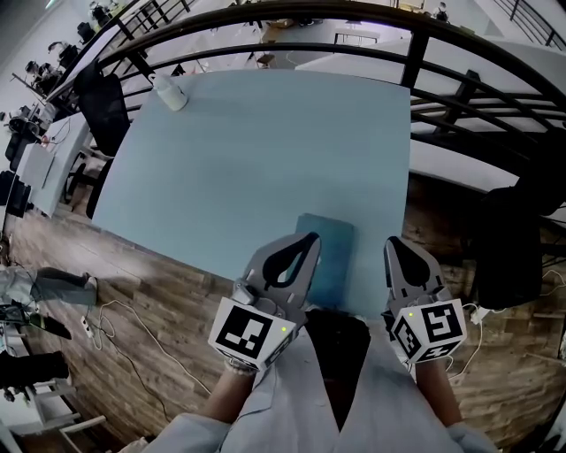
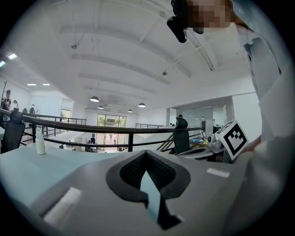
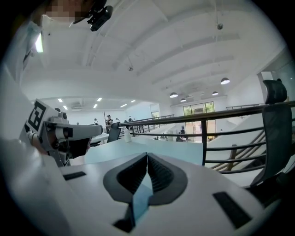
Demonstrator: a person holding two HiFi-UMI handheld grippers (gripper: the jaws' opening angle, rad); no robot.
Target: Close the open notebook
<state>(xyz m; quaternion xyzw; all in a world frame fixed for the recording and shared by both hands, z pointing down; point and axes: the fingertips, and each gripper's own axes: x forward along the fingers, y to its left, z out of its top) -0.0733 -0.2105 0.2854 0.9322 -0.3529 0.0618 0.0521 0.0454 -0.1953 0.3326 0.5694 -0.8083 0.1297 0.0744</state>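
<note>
A teal notebook [image 1: 331, 255] lies flat with its cover down at the near edge of the light blue table [image 1: 265, 150]. My left gripper [image 1: 309, 239] hovers over the notebook's left side, its jaws shut and tips together with nothing between them; its own view shows the same tips meeting [image 2: 146, 153]. My right gripper [image 1: 393, 244] is held just right of the notebook, past the table's right edge, also shut and empty [image 3: 147, 155]. Both point outward over the table, nearly level. The left gripper's body hides the notebook's near left corner.
A white bottle [image 1: 170, 92] stands at the table's far left corner [image 2: 40, 142]. A black curved railing [image 1: 354, 13] runs behind and to the right of the table. A black chair [image 1: 104, 111] sits at the left, another dark chair [image 1: 511, 257] at the right. Cables lie on the wooden floor [image 1: 133, 318].
</note>
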